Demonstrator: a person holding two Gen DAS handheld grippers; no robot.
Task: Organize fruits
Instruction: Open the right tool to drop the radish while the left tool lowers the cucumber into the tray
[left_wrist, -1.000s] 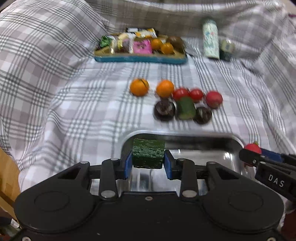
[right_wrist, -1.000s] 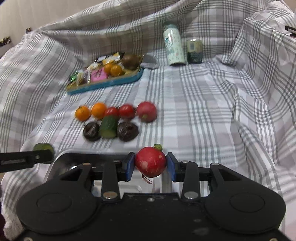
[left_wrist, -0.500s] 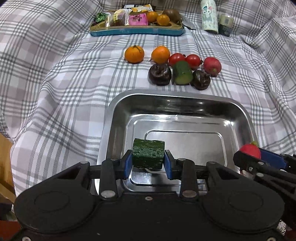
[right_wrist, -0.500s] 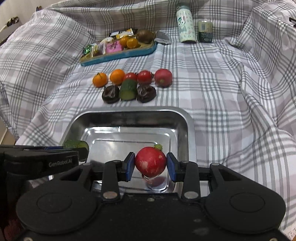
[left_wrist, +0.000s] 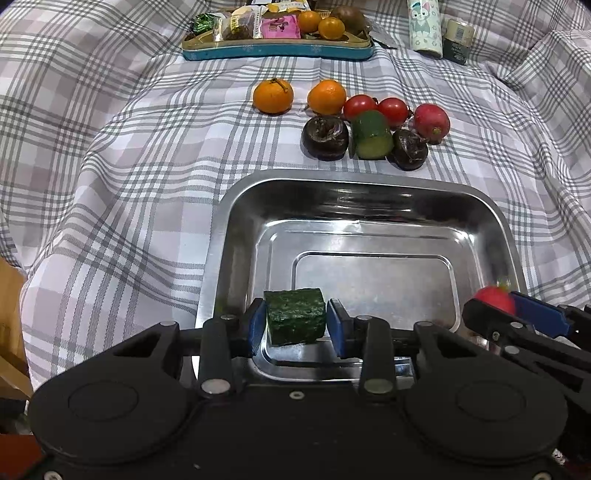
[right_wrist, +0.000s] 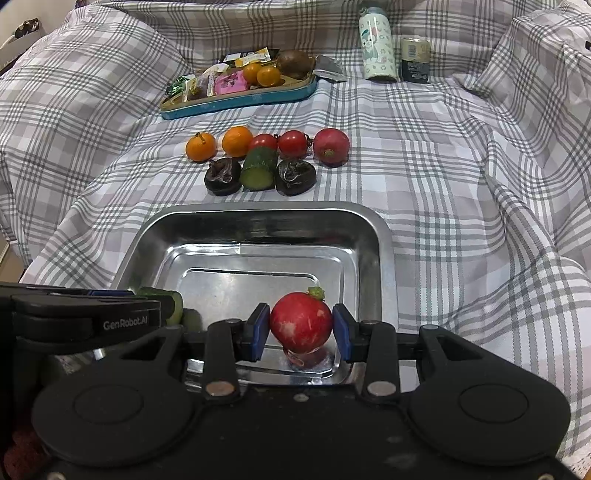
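Since the earlier frame both tools had tipped down over the steel tray (left_wrist: 495, 221), where the left tool (left_wrist: 295, 326), jaws just parting, bracketed the cucumber chunk (left_wrist: 294, 315), while the right tool (right_wrist: 300, 328) clamped the radish (right_wrist: 300, 321).

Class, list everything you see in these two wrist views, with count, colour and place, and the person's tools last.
checked cloth: one, grey-white, under everything
steel tray: one, silver, nearest
oranges: two, orange, left of the row behind the tray
tomatoes: two, red, mid-row
loose radish: one, red, right end of the row
dark fruits: two, blackish, flanking the cucumber piece
cucumber piece: one, green, front of the row
snack tray: one, teal, far back
bottle: one, pale, far right
can: one, dark, beside the bottle
cucumber chunk: one, dark green, in the steel tray
held radish: one, red, over the steel tray
left claw: black with blue pads, just been opening, chunk between them
right claw: black with blue pads, gripping the held radish
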